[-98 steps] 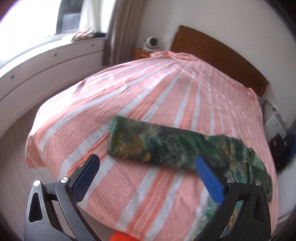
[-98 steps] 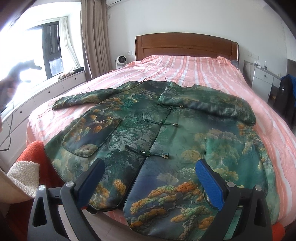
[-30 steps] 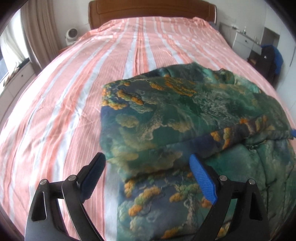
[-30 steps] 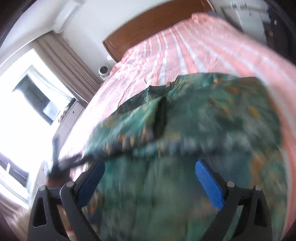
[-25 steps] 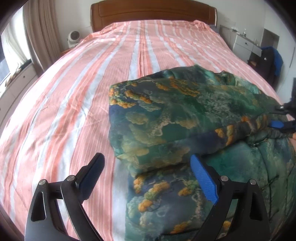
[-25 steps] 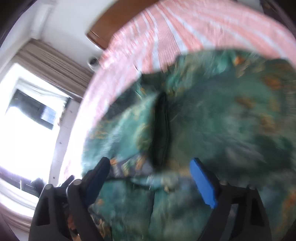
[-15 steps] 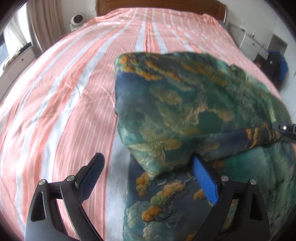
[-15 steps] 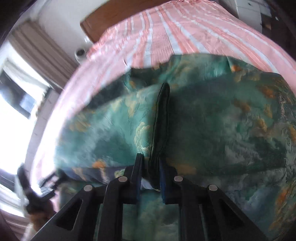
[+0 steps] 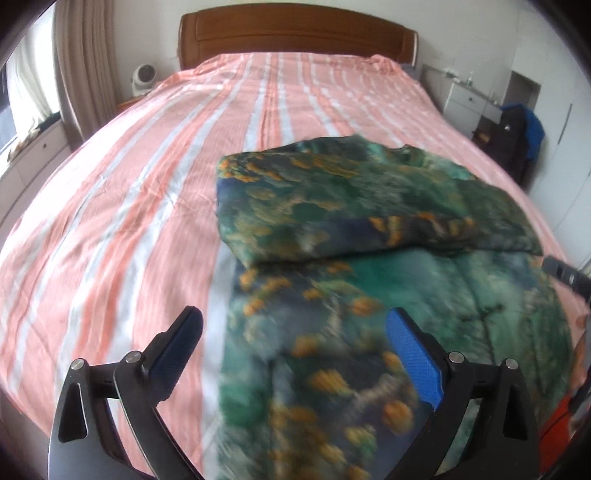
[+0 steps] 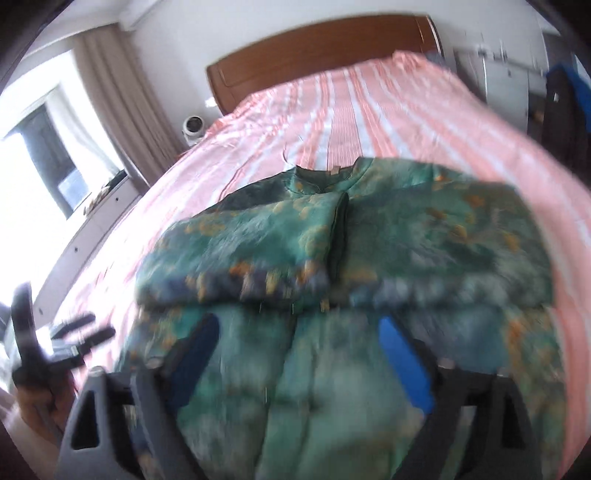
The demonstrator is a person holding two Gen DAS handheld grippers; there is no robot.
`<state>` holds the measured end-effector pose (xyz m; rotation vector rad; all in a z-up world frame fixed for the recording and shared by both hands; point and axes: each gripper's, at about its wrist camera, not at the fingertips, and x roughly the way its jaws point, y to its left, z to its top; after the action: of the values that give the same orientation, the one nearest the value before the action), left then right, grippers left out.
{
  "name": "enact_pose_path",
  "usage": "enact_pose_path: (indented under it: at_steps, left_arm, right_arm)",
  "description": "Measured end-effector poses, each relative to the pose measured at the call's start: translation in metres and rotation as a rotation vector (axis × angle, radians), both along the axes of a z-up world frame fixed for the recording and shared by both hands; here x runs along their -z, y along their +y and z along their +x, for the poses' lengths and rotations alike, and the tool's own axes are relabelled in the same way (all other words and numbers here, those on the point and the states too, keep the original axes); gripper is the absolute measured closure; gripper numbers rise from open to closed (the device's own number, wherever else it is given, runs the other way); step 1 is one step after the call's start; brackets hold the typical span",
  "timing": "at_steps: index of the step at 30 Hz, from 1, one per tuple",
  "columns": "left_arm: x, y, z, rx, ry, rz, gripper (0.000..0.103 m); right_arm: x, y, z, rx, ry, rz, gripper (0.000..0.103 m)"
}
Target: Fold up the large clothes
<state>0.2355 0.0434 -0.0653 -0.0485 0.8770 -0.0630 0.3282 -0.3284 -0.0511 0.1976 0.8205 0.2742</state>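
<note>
A large green jacket [image 9: 369, 206] with orange tree print lies on the striped bed, both sleeves folded across its chest. It also shows in the right wrist view [image 10: 406, 236], collar toward the headboard. My left gripper [image 9: 295, 347] is open and empty above the jacket's lower left edge. My right gripper [image 10: 299, 354] is open and empty above the jacket's lower middle. The left gripper [image 10: 79, 341] shows at the left edge of the right wrist view; part of the right gripper [image 9: 569, 273] shows at the right edge of the left wrist view.
The pink and white striped bedsheet [image 9: 147, 184] covers the bed up to a wooden headboard [image 9: 295, 33]. A small white fan [image 9: 143, 76] stands at the far left corner. White drawers [image 9: 467, 103] and dark hanging clothes [image 9: 517, 136] stand at the right.
My right gripper has opened, let go of the sleeve and pulled back. The left gripper has also drawn back toward the jacket's hem. The sleeves now lie folded across the chest.
</note>
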Motion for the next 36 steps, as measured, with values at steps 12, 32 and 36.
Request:
enact_pose_path:
  at_steps: [12,32,36]
  left_arm:
    - [0.037,-0.075,-0.089,0.063,0.011,-0.023,0.003]
    - [0.045,-0.057,-0.104,-0.054,-0.025,0.033,0.003]
    - [0.044,-0.061,-0.105,-0.047,-0.029,0.053,0.003]
  right_arm:
    - [0.032,-0.006,-0.193,0.017,-0.210,-0.259,0.009]
    - [0.043,0.008,-0.212,-0.026,-0.337,-0.324,0.007]
    - [0.044,0.010,-0.213,-0.035,-0.335,-0.326,0.007]
